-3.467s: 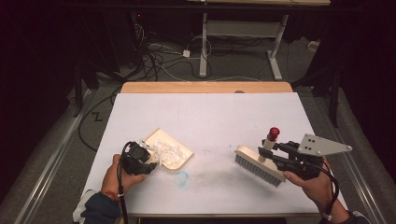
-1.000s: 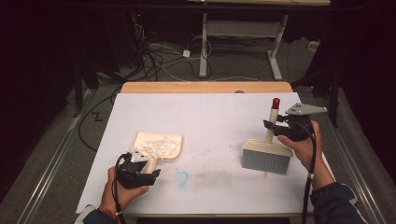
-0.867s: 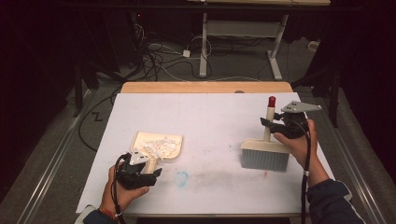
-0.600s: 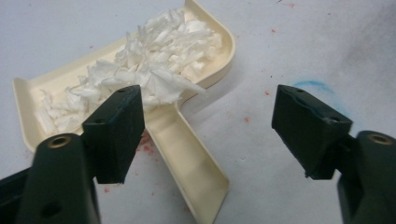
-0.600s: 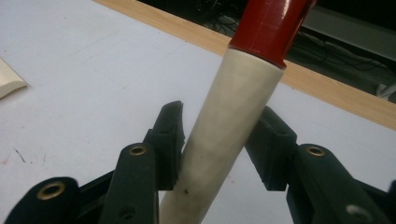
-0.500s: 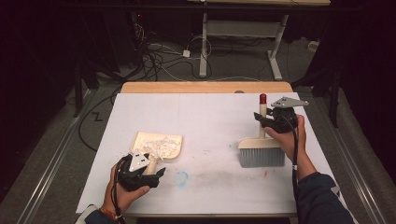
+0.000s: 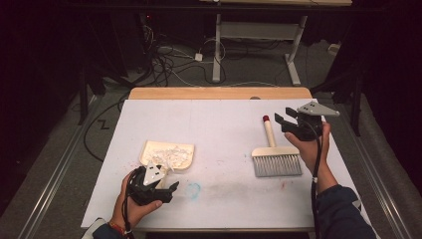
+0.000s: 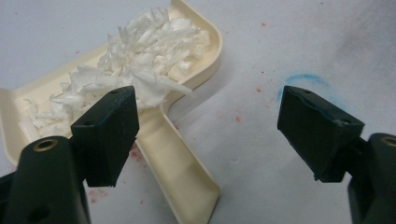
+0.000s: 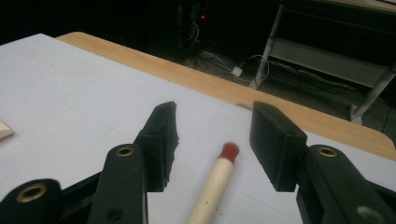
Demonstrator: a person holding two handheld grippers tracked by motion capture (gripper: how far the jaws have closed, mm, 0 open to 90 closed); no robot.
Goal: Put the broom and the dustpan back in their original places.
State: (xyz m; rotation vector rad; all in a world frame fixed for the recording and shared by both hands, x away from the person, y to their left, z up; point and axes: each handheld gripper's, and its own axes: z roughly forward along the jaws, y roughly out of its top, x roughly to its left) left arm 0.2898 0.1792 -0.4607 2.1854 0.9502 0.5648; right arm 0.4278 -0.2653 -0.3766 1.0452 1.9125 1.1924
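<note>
A cream dustpan (image 7: pixel 167 154) heaped with white shreds (image 8: pixel 140 65) lies flat on the white table, left of middle. My left gripper (image 7: pixel 155 180) sits just in front of it, open, with the pan's handle (image 8: pixel 180 172) lying between the jaws, close by the left one. A hand brush (image 7: pixel 276 160) lies flat at the right, its pale handle and red tip (image 7: pixel 265 119) pointing away. My right gripper (image 7: pixel 279 121) hovers open beside that tip. The handle (image 9: pixel 212 184) lies under the gap in my right gripper (image 9: pixel 215 121), untouched.
A blue scribble (image 7: pixel 193 188) and faint red specks mark the white tabletop (image 7: pixel 219 124) near the left gripper. A wooden strip (image 7: pixel 219 93) borders the far edge. Beyond it are floor cables (image 7: pixel 174 59) and a desk frame (image 7: pixel 259 35).
The right hand carried the brush left and farther away, laid it flat on the table and let go of the handle. The left gripper stayed by the dustpan's handle.
</note>
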